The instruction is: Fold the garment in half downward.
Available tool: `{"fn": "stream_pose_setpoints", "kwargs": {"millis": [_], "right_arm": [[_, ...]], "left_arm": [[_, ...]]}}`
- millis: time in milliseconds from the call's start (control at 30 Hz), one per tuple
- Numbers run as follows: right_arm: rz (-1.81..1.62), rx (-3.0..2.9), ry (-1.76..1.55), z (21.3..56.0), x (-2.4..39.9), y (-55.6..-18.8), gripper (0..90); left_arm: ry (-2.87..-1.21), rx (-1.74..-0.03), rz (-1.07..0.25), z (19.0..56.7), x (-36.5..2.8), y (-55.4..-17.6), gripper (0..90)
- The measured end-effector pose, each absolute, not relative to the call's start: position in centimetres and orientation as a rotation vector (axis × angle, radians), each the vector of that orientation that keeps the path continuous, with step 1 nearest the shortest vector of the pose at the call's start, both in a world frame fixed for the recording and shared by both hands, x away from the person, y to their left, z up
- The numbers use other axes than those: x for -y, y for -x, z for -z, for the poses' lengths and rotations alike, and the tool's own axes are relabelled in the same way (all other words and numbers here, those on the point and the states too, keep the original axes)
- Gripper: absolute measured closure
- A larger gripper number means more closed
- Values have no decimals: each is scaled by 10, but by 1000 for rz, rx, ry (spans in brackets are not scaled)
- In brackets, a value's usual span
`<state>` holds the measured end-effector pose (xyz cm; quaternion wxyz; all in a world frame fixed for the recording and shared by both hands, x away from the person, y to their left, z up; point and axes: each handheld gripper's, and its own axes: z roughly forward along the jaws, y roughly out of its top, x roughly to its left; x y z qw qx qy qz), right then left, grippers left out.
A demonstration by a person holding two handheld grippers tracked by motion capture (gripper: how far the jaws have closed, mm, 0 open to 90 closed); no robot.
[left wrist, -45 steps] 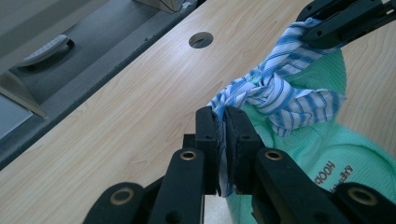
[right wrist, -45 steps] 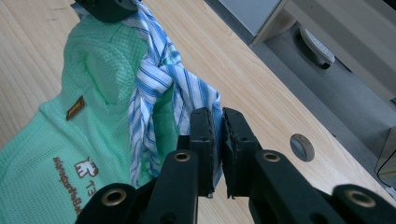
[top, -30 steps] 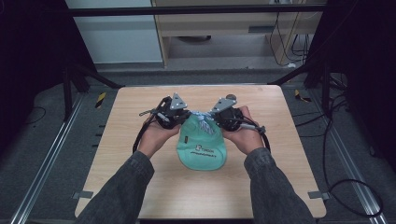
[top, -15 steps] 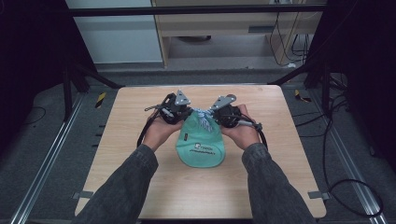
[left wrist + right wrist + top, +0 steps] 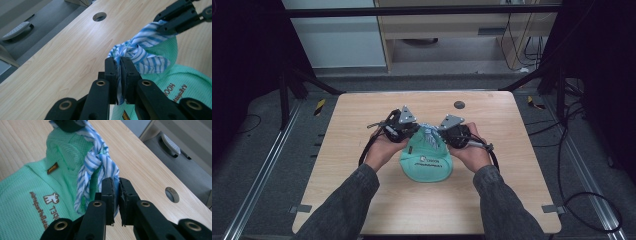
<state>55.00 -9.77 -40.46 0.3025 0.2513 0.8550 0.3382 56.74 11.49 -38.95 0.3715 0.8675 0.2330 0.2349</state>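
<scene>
Near the middle of the tabletop [image 5: 362, 200] lies a mint-green pouch [image 5: 426, 162] with a blue-striped drawstring tie [image 5: 140, 53] at its far end. The left gripper [image 5: 119, 65] and the right gripper [image 5: 115, 185] each have their fingers pinching one end of the tie.

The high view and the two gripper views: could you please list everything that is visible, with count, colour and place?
green pouch: one, mint green waffle fabric with brown print, lying in the middle of the table between the hands.
striped tie: one, blue and white, knotted at the pouch's far end, each end pinched by a gripper.
table: one, light wood, centre of the high view.
cable hole: one, dark and round, in the far part of the table.
forearms: two, in dark grey sleeves, coming in from the bottom.
left gripper: one, black, fingers shut on the tie.
right gripper: one, black, fingers shut on the tie.
</scene>
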Motion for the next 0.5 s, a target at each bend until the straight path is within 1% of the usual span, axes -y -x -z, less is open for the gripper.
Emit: {"fn": "stream_pose_setpoints", "kwargs": {"millis": [300,500], "right_arm": [[-905,-2289,-644,409,99,-531,831],[-903,-2311,-634,414,97,-526,828]], "left_arm": [[-2228,-595,-558,398,-121,-543,847],[-2232,-597,-524,407,-126,-532,847]]}}
